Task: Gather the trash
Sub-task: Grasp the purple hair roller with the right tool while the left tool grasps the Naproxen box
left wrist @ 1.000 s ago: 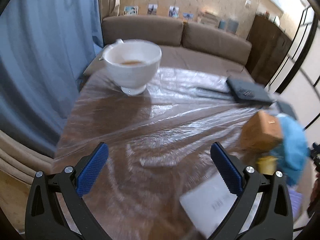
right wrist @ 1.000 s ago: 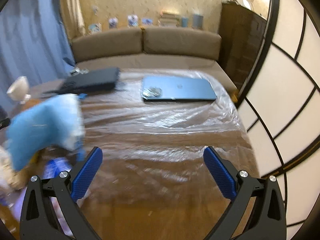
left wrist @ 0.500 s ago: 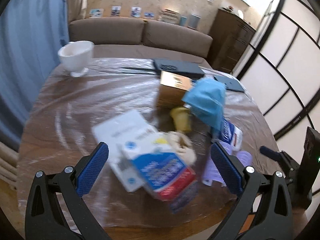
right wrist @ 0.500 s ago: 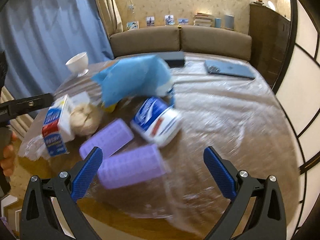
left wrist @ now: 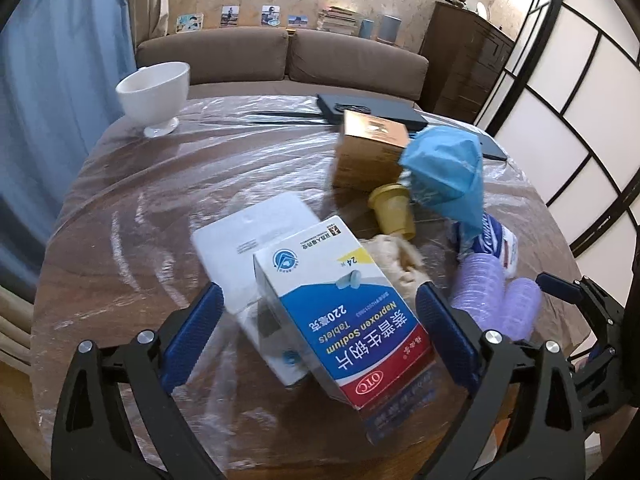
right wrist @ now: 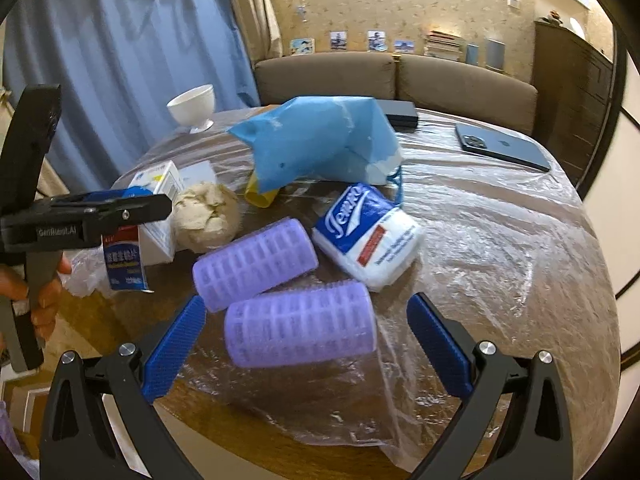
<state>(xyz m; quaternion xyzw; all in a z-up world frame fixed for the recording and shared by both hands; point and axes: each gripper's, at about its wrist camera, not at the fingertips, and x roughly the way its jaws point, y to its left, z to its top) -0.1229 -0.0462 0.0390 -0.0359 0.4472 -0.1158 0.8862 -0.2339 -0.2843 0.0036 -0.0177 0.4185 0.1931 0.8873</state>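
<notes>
A pile of trash lies on the plastic-covered round table. My left gripper is open around a blue, white and red medicine box, which lies on a white flat pack. My right gripper is open around a purple hair roller; a second roller lies behind it. A tissue pack, a crumpled beige paper ball, a yellow cup, a blue bag and a brown box lie behind.
A white bowl stands at the far left of the table. A dark flat case and a blue phone lie at the far side. A sofa stands behind. The left gripper's body shows in the right wrist view.
Both grippers swung from the far table toward the trash pile and moved closer. The medicine box now lies between the left fingers and a purple roller between the right fingers.
</notes>
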